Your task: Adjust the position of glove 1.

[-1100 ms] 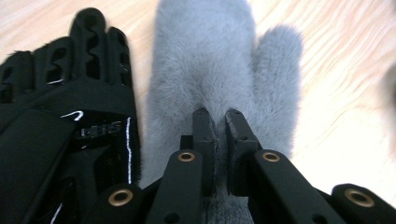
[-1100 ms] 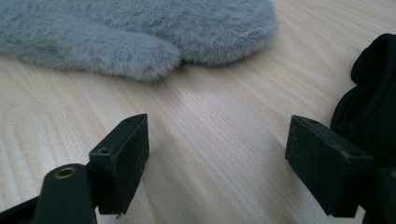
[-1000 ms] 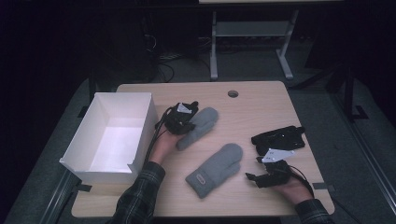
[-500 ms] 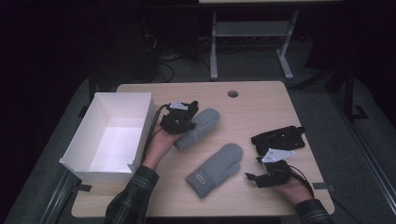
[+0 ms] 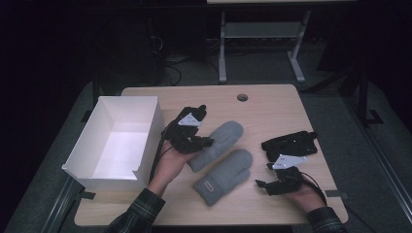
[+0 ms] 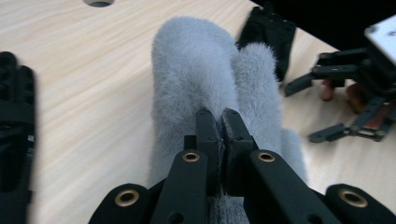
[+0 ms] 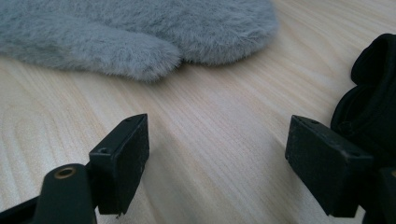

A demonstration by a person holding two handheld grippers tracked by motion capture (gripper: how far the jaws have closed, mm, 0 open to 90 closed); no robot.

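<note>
**One mitten pinched, none boxed yet**

The left gripper (image 5: 206, 141) had its jaws clamped tight on the cuff end of the far grey mitten (image 5: 217, 143), fur bunched between the black pads in the left gripper view (image 6: 219, 140). That mitten lay on the table (image 5: 272, 107) just beside the white box (image 5: 148, 127), not yet lifted as far as the high view showed. The box stood bare inside, so the packing appeared barely begun. The second grey mitten (image 5: 224, 176) lay flat nearer the person, touching the first. The right gripper (image 5: 262, 183) rested low on the wood with jaws spread wide, gripping nothing. A pair of black gloves (image 5: 290, 143) sat just beyond it. The dim high view left it hard to say, perhaps, whether the pinched mitten had cleared the table; the box's near wall hid part of its floor.
</note>
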